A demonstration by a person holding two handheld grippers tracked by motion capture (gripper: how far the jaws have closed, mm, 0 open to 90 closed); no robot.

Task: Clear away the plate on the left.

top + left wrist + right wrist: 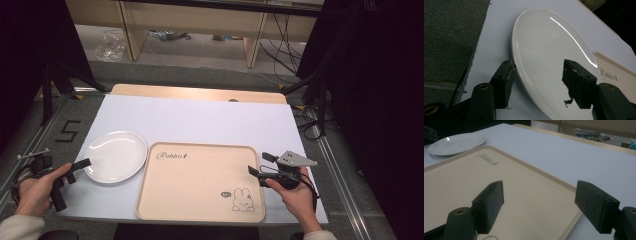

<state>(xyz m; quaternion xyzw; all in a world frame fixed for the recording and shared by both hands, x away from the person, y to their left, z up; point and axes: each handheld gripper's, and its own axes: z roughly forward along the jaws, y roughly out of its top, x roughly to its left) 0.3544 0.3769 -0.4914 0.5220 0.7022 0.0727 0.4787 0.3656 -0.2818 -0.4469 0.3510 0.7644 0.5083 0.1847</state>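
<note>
Since the white plate (pixel 115 156) sits just left of the rabbit tray (pixel 200 182), the left gripper (pixel 75 169) is nearer, jaws straddling its near rim, not yet pinching. Right gripper (pixel 261 165) hovers unclenched over the tray's right edge.

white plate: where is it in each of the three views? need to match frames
High view: white plate at left of centre, beside the tray, left gripper at its edge.
Left gripper view: fills the centre, rim between the jaws.
Right gripper view: top left corner.
Shared landmark: the tray's script lettering.
</note>
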